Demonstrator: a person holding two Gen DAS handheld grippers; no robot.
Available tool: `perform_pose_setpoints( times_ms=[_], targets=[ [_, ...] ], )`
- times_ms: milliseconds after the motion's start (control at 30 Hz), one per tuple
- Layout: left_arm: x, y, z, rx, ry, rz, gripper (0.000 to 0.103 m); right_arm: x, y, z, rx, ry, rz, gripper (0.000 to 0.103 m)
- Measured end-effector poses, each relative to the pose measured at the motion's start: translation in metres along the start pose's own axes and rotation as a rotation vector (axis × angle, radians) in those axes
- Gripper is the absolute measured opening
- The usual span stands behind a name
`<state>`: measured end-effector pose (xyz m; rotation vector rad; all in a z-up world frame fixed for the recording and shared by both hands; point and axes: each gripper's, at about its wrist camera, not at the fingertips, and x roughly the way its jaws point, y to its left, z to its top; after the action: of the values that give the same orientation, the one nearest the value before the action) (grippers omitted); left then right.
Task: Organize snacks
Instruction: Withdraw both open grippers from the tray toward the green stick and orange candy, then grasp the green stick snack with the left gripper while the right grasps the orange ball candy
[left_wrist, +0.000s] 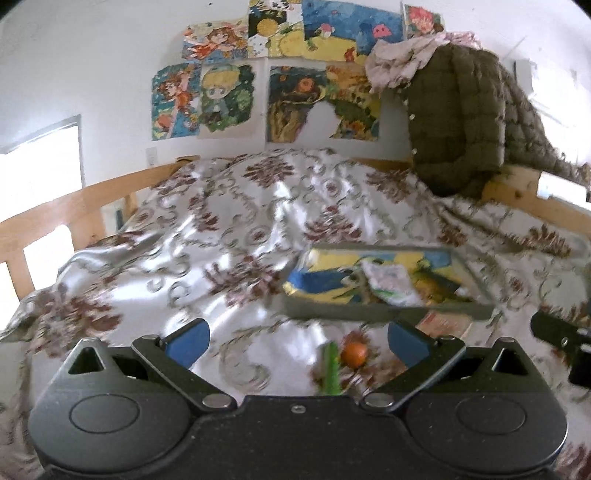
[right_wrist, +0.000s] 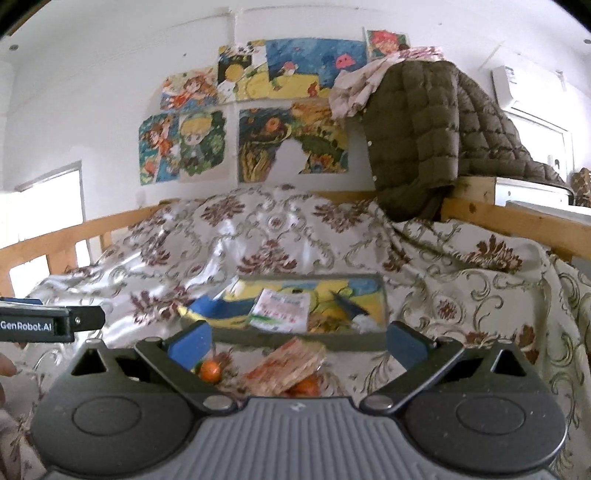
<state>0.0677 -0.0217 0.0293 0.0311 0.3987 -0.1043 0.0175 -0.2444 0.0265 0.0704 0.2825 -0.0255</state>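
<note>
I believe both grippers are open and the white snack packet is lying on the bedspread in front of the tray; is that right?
Not quite: the white snack packet lies inside the tray, as the right wrist view shows. Both the left gripper and the right gripper are open.

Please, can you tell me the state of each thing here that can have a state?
Left gripper: jaws open, holding nothing.
Right gripper: jaws open, holding nothing.
Tray: on the bedspread, holding a white packet.
Wafer pack: outside the tray.
Orange ball: outside the tray.
</note>
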Motion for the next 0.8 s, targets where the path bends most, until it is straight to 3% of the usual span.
perform_pose_setpoints(
  times_ms=[167, 433, 800],
  targets=[
    [-0.011, 0.017, -0.024, -0.015, 0.036, 0.034, 0.102, -0.006, 0.013, -0.008, 0.014, 0.049, 0.012, 0.103],
    [-0.015, 0.027, -0.031, -0.060, 0.095, 0.062, 0.102, -0.007, 0.029, -0.021, -0.007, 0.147, 0.019, 0.103],
    [0.003, 0.027, -0.035, -0.075, 0.188, 0.030, 0.102, 0.011, 0.048, -0.028, -0.085, 0.277, 0.064, 0.103]
  ],
)
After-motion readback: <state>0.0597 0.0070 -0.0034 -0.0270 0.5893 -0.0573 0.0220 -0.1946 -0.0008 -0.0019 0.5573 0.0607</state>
